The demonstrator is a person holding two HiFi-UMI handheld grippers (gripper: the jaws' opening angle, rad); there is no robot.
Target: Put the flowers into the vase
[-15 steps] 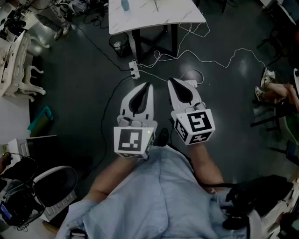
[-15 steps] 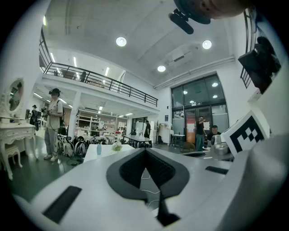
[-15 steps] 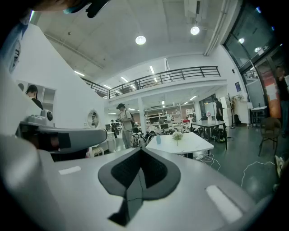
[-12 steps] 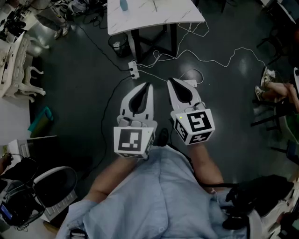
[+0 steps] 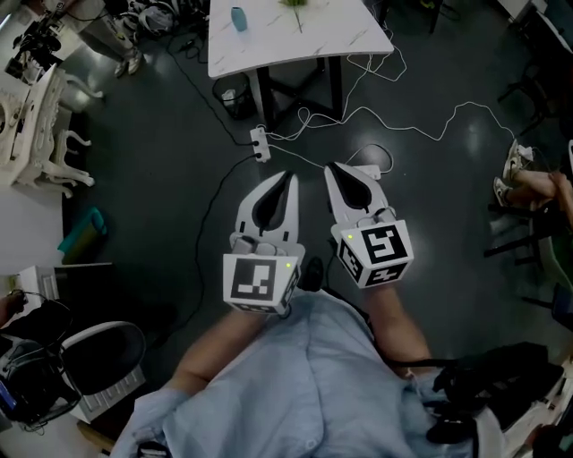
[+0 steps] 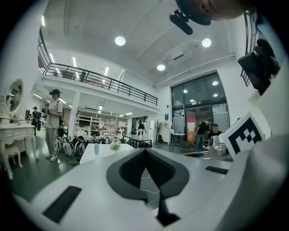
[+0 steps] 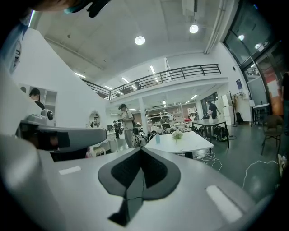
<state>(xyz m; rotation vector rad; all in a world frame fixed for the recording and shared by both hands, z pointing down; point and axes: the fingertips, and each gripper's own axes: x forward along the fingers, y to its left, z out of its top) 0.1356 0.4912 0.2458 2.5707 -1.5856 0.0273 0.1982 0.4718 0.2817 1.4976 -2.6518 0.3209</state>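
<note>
Far left, at nine o'clock in the head view, a white dresser [image 5: 36,116] sits out of play. Up at twelve o'clock, there's the white bench [image 5: 349,40], well apart from both pairs of tongs, and the job isn't under way yet. On the bench's left half stands the small blue vase [image 5: 238,18], upright.

Down at centre, the left tongs [image 5: 285,183] point level over the dark floor [image 5: 152,206], tips pressed together with nothing between them.

Back up on the bench, just right of the vase, are the flowers [image 5: 294,4]. They're a pale little bunch on a thin green stem, too small to tell whether it lies flat or stands.

At three o'clock from the left pair are the right tongs [image 5: 336,177], clamped together too, empty, nosing slightly down. A power strip [image 5: 260,141] lies on the floor between tongs and bench.

My read is that the bunch will be feather-light, with a bendy stem and blooms that crush easily. The best pinch is low on the stem, clear of the heads, with a soft squeeze. The vase looks light and narrow and likely to tip, so one pair should steady it while the stem goes in.
</note>
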